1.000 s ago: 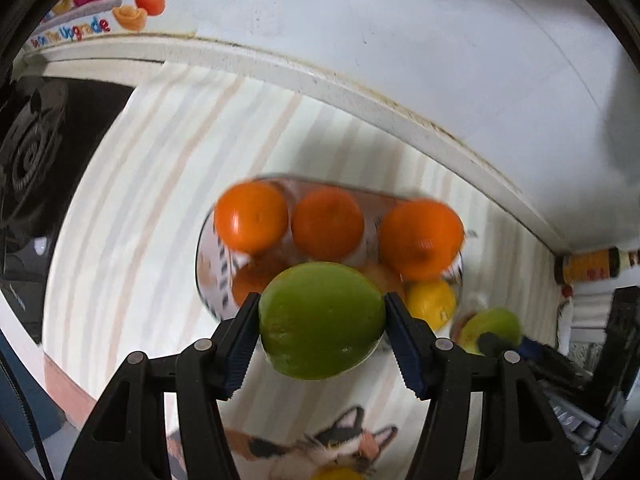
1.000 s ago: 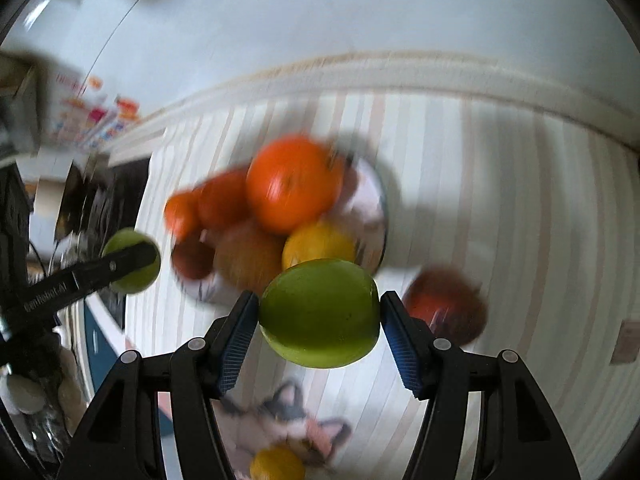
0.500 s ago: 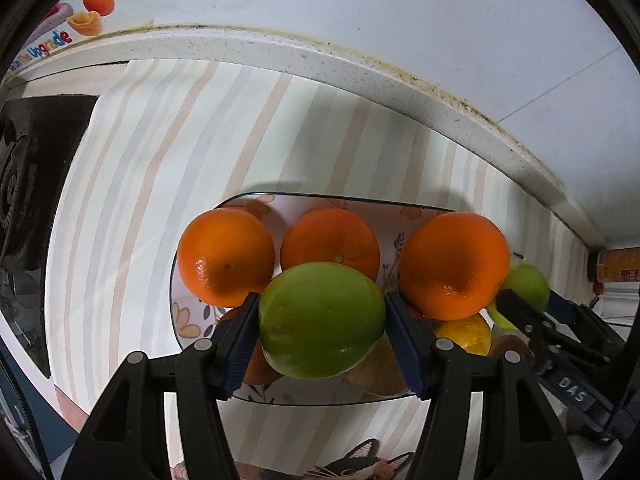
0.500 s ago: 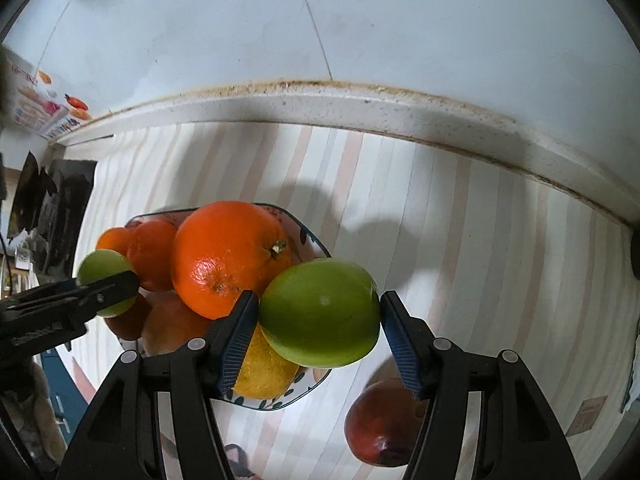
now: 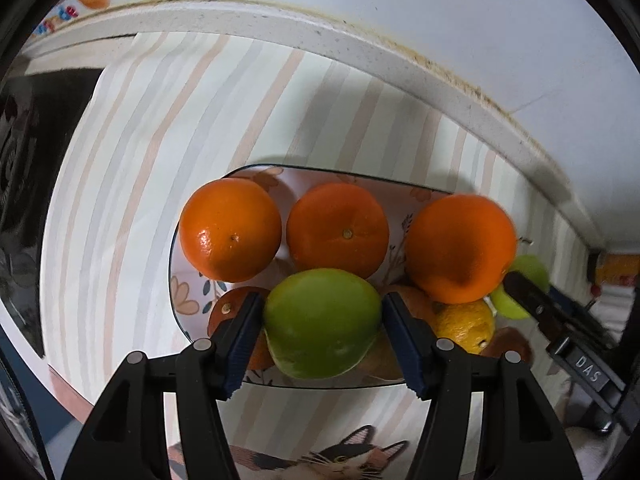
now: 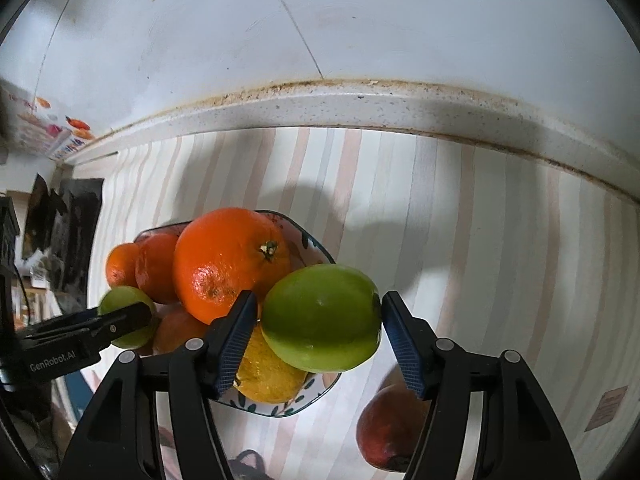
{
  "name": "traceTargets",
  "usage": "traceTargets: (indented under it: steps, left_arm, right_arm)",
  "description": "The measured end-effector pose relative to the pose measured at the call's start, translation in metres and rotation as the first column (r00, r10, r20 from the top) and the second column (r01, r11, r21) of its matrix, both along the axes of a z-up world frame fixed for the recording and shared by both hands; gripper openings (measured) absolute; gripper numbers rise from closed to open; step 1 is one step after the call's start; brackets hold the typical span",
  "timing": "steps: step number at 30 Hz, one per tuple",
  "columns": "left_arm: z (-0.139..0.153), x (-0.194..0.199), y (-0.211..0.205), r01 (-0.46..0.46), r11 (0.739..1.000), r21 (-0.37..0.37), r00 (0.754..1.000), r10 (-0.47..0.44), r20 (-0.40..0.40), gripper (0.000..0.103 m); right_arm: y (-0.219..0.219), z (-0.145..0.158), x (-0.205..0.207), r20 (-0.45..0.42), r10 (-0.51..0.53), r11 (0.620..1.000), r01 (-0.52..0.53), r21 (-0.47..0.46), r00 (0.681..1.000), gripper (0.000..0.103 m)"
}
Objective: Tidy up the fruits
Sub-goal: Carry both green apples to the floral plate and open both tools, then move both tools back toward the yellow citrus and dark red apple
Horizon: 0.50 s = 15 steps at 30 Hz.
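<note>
My left gripper point(image 5: 322, 338) is shut on a green apple point(image 5: 322, 322) and holds it over the near side of a floral bowl point(image 5: 180, 292) heaped with several oranges point(image 5: 230, 228) and a lemon point(image 5: 464, 326). My right gripper point(image 6: 318, 330) is shut on a second green apple point(image 6: 320, 318), held over the bowl's right rim point(image 6: 316, 246), above the lemon point(image 6: 268, 376) and beside a big orange point(image 6: 230, 262). Each gripper shows in the other's view, the right one point(image 5: 532, 300) and the left one point(image 6: 124, 316).
The bowl stands on a striped mat point(image 5: 140, 140) that runs to a white wall ledge point(image 6: 360, 108). A red apple point(image 6: 390, 428) lies on the mat right of the bowl. A black stove point(image 5: 24, 168) is at the far left. A cat picture point(image 5: 340, 456) is on the mat's near edge.
Both grippers have moved forward with their green apples and now hang over the bowl. The bowl and its fruit look larger and closer. The grips have not changed.
</note>
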<state>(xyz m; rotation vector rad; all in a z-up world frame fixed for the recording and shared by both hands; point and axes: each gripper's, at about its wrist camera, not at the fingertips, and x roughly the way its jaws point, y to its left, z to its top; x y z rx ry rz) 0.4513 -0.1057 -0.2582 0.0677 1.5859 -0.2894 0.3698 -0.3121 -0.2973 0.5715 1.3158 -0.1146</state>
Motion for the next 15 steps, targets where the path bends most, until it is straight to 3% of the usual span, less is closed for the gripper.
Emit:
traceTargets:
  steps: [2, 5, 7, 8, 15]
  left_arm:
    - [0.004, 0.0, 0.002, -0.006, 1.0, -0.005, 1.0, 0.006, 0.017, 0.073]
    - [0.011, -0.001, 0.005, -0.01, 1.0, -0.003, 0.999, 0.01, 0.046, 0.075]
    - [0.015, -0.002, 0.006, -0.009, 1.0, 0.008, 0.998, 0.008, 0.063, 0.079]
    - [0.017, -0.003, 0.007, -0.009, 1.0, 0.014, 0.997, 0.008, 0.074, 0.088]
    - [0.038, -0.019, 0.02, -0.031, 0.998, 0.054, 0.982, 0.02, 0.187, 0.099]
  right_arm:
    - [-0.001, -0.001, -0.001, 0.0, -0.007, 1.0, 0.007, 0.009, 1.0, 0.073]
    - [0.0, -0.001, -0.002, 0.001, -0.005, 1.0, 0.005, 0.013, 1.0, 0.08]
    - [-0.001, 0.0, -0.003, -0.001, -0.008, 1.0, 0.008, 0.024, 1.0, 0.089]
    - [-0.001, 0.0, -0.003, -0.005, -0.01, 1.0, 0.01, 0.024, 1.0, 0.091]
    - [0.016, 0.03, -0.019, 0.01, 0.043, 0.991, -0.041, -0.131, 0.999, 0.094]
